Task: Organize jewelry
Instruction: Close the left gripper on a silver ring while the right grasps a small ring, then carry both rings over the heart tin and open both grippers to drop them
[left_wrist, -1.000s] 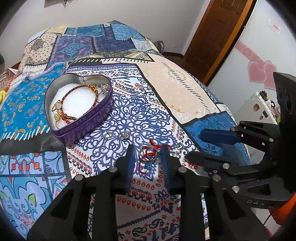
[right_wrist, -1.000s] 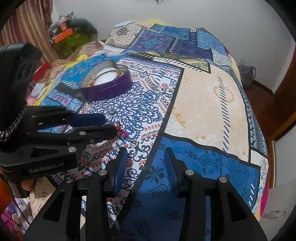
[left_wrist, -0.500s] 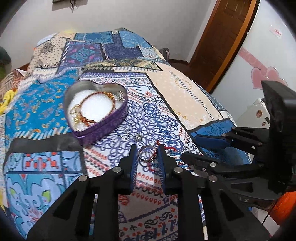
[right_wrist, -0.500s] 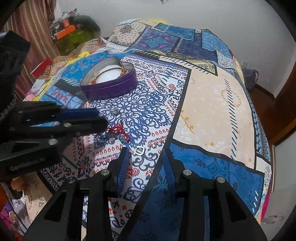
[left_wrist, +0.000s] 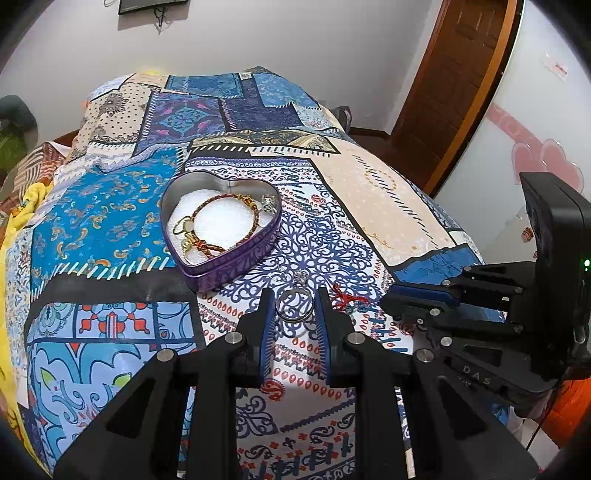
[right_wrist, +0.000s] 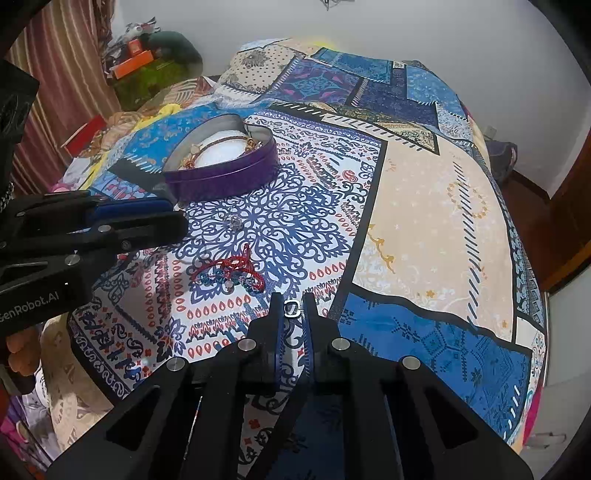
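Note:
A purple heart-shaped tin (left_wrist: 236, 267) stands on the patterned bedspread and holds a brown braided bracelet (left_wrist: 221, 221) and gold pieces; it also shows in the right wrist view (right_wrist: 225, 177). My left gripper (left_wrist: 294, 306) is shut on a silver bangle (left_wrist: 294, 305), held above the bedspread just in front of the tin. My right gripper (right_wrist: 293, 309) is shut on a small silver ring (right_wrist: 292, 308). A red and blue bracelet (right_wrist: 232, 271) and a small silver charm (right_wrist: 235, 221) lie loose on the bedspread between the grippers and the tin.
The bedspread (right_wrist: 424, 206) covers a bed that drops off at the right and near edges. A wooden door (left_wrist: 454, 85) stands far right. Clutter and a striped curtain (right_wrist: 55, 92) sit left of the bed.
My left gripper has closed on the silver bangle and lifted it, leaving the red and blue bracelet on the bedspread. My right gripper has closed on the small silver ring.

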